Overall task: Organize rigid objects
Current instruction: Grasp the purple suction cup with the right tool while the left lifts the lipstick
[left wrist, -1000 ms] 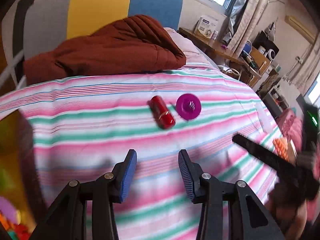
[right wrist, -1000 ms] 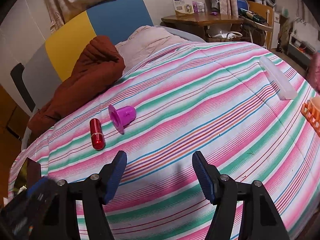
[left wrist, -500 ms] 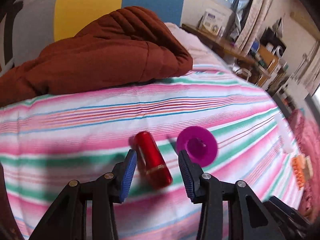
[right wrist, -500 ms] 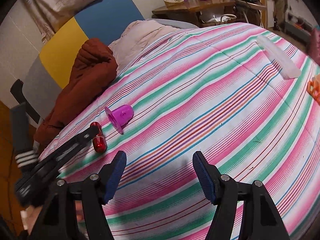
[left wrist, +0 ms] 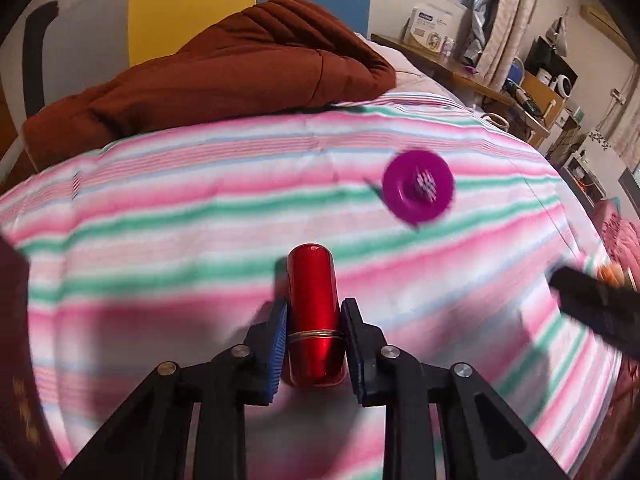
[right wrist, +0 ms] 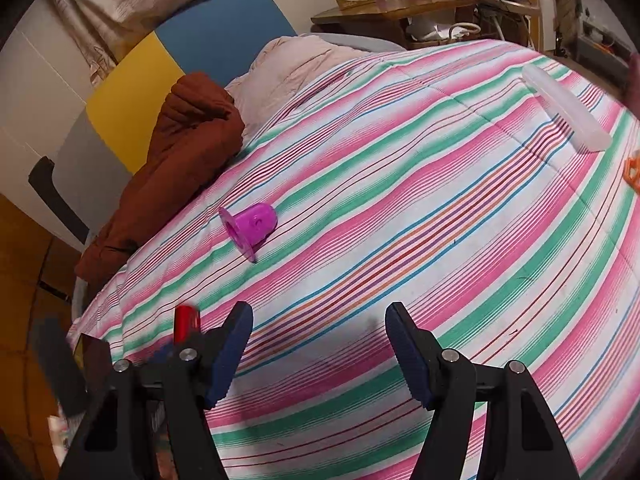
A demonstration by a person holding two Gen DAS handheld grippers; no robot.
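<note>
A shiny red tube (left wrist: 314,280) lies lengthwise between the blue pads of my left gripper (left wrist: 315,306). The jaws are closing and both pads touch its sides just above the gold ring. The tube's far end (right wrist: 186,322) shows at the lower left of the right wrist view. A purple flanged cup (left wrist: 418,191) lies on its side on the striped bedcover (left wrist: 160,240), beyond and right of the tube. My right gripper (right wrist: 319,316) hovers open over the cover with nothing between its fingers, the purple cup (right wrist: 250,226) ahead to its left.
A brown quilted jacket (left wrist: 224,68) is heaped at the head of the bed, with a pink pillow (right wrist: 304,60) beside it. A clear plastic case (right wrist: 566,114) and an orange item (right wrist: 633,170) lie at the far right. A cluttered wooden desk (right wrist: 400,12) stands beyond the bed.
My left gripper came down over the red tube and its jaws closed in on it. The right gripper stayed open, and its view shifted only slightly.
</note>
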